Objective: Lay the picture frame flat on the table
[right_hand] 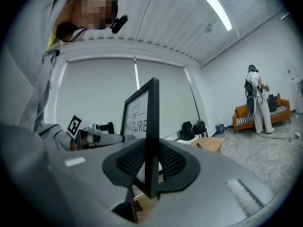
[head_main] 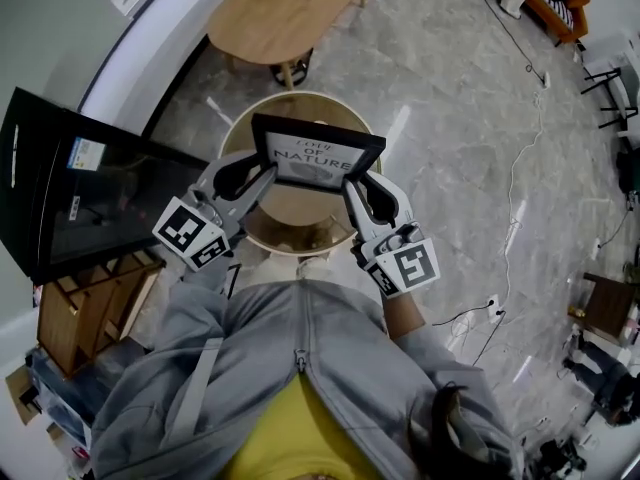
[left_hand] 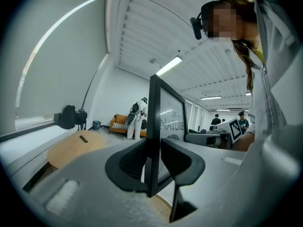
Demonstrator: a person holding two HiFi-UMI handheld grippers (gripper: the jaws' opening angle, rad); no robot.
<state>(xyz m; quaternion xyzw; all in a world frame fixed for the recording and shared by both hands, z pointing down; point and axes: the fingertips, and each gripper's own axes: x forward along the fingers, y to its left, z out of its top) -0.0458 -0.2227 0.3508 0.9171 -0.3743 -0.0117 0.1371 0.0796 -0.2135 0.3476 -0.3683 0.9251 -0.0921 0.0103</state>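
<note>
The picture frame point(head_main: 317, 155) hides part of the round table point(head_main: 290, 213); the small print beneath "NATURE" is illegible.

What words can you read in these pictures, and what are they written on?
"LOVE OF NATURE": on the print in the picture frame.
Sticker on the black screen at the left: too small to read.
Square markers on the cubes: black-and-white patterns, no words.

The left gripper point(left_hand: 152, 162) pinched the near edge of the black picture frame point(left_hand: 168, 112), which stood upright. Beyond it were a wooden table point(left_hand: 75, 148) and an orange sofa point(left_hand: 118, 123), with a person point(left_hand: 137, 117) standing just beside the sofa.
</note>
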